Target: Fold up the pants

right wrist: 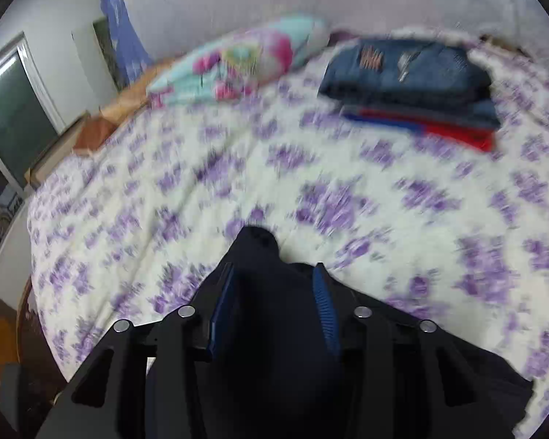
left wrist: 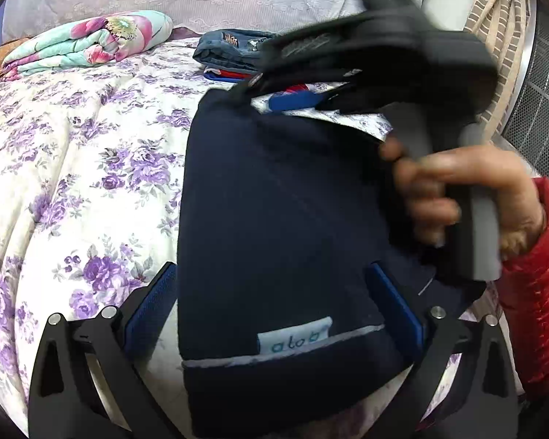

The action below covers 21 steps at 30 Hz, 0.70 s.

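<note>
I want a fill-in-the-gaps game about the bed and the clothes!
1. The dark pants are the colour ____.
2. The flowers on the bedspread are ____.
3. The folded jeans sit on top of a red and ____ garment.
4. The sleeve by the hand is ____.

Missing words: navy blue; purple; blue; red

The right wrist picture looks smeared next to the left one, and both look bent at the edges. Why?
Right wrist view: the whole floral quilt and folded jeans are streaked by motion blur. Left wrist view: the quilt is sharp; only the other tongs and hand blur. Both views: fisheye curvature and dark round corners.
</note>
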Tool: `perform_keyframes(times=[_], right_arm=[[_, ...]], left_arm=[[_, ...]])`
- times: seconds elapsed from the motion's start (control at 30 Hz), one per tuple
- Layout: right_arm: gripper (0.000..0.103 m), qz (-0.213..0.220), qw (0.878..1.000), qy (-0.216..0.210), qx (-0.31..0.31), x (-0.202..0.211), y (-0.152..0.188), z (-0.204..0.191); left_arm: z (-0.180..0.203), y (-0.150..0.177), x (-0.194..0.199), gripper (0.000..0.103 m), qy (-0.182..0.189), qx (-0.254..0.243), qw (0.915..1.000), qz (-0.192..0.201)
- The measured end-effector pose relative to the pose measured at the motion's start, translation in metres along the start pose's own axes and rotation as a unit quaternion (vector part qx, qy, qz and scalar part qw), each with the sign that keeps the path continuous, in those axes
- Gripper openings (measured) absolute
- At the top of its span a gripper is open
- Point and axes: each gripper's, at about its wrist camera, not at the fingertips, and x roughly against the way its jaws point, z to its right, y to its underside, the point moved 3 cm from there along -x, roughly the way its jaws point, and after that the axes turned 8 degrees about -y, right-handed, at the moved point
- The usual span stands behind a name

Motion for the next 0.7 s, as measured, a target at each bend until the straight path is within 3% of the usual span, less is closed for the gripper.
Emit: perform_keyframes(times=[0.13, 0.2, 0.3, 0.37, 0.47, 0.53, 0.6, 0.7], right_arm=[[0.074, 0.065, 0.997, -0.019, 0.023, 0.068, 0.015, -0.011], [0.075, 0.087, 0.996, -0.009, 0.027, 0.089, 0.025, -0.010], [0.081, 0.103, 0.994, 0.006, 0.032, 0.109, 0.042, -0.008], [0.088, 0.110, 0.993, 0.020, 0.033, 0.114, 0.053, -0.006], [0.096, 0.113, 0.993, 0.033, 0.026, 0.111, 0.069, 0.001], [0.099, 0.081, 0.994, 0.063, 0.023, 0.090, 0.079, 0.016], [0.100, 0.054, 0.993, 0.091, 0.045, 0.061, 0.094, 0.032], [0.100, 0.075, 0.991, 0.094, 0.057, 0.065, 0.097, 0.029]], left_arm=[[-0.014, -0.010, 0.030, 0.098, 0.006, 0.016, 0.9995, 0.027], [-0.025, -0.022, 0.053, 0.098, -0.014, 0.023, 0.9975, 0.065], [-0.030, -0.036, 0.065, 0.098, -0.030, 0.021, 0.9962, 0.079], [-0.030, -0.037, 0.060, 0.098, -0.042, 0.022, 0.9962, 0.073], [-0.022, -0.027, 0.037, 0.098, -0.033, 0.016, 0.9988, 0.032], [-0.008, -0.006, 0.012, 0.099, -0.049, -0.010, 0.9987, -0.015], [-0.009, 0.005, 0.003, 0.099, -0.025, 0.007, 0.9996, 0.003], [-0.010, 0.001, 0.002, 0.099, -0.028, 0.003, 0.9996, -0.005]])
